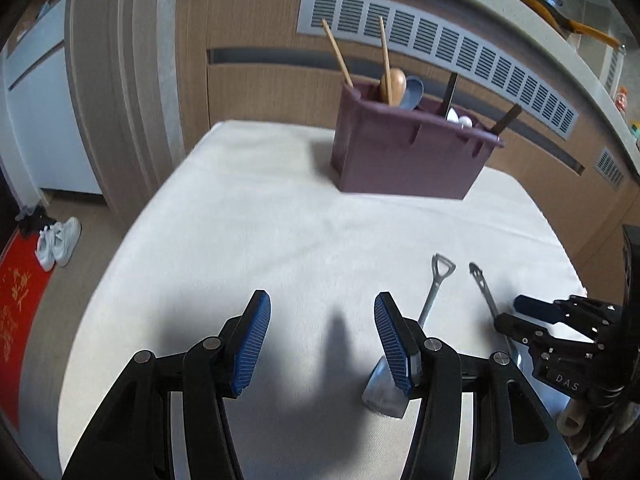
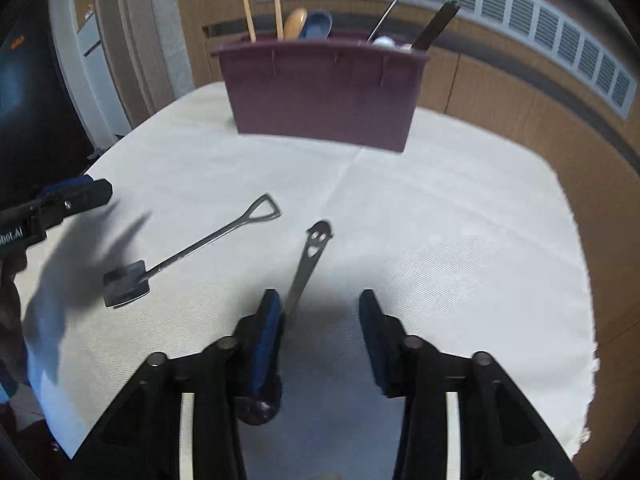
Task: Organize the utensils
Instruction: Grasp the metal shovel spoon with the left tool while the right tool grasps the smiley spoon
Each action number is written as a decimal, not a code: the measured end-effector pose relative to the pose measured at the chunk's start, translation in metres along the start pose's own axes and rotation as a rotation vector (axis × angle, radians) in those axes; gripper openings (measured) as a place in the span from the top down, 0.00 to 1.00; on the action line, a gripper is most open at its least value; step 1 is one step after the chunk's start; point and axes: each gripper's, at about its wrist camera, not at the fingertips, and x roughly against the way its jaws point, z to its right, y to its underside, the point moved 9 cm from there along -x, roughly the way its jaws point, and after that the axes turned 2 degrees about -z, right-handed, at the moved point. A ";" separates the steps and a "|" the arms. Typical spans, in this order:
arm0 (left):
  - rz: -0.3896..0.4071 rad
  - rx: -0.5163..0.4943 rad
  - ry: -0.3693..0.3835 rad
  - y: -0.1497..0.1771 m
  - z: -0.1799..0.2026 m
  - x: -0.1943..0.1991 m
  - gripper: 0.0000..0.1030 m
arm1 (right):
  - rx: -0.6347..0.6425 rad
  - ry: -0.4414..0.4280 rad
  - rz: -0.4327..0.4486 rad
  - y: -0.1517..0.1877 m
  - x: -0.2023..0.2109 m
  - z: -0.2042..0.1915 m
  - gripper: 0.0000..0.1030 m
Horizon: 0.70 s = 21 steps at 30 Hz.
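Note:
A purple utensil holder point(image 1: 408, 152) point(image 2: 324, 88) stands at the far side of the white-clothed table point(image 1: 260, 220) point(image 2: 460, 220), with chopsticks, spoons and dark handles sticking out. Two metal utensils lie flat on the cloth: a shovel-shaped spoon point(image 1: 434, 292) point(image 2: 192, 248) and a spoon with a smiley-face handle point(image 1: 486, 296) point(image 2: 310, 256). My left gripper point(image 1: 322, 344) point(image 2: 92, 192) hangs open just left of the shovel spoon, whose blade shows past the right finger. My right gripper point(image 2: 320, 332) point(image 1: 510, 314) is open over the smiley spoon, whose shaft runs beside the left finger; nothing is gripped.
Behind the table is a wooden cabinet front with a long grey vent grille point(image 1: 440, 48). On the floor at left lie white shoes point(image 1: 58, 242) and a red mat point(image 1: 20, 312). The table's rounded edges fall away at left and right.

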 end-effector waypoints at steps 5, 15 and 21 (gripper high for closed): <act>-0.011 -0.007 0.008 0.000 0.005 -0.003 0.47 | 0.036 0.007 -0.011 0.004 -0.003 -0.010 0.85; -0.040 -0.051 0.041 0.005 0.021 -0.006 0.47 | -0.036 0.074 -0.002 0.009 0.011 0.044 0.95; -0.065 -0.083 0.068 0.007 0.035 -0.011 0.47 | -0.123 0.101 0.014 0.017 0.020 0.084 0.95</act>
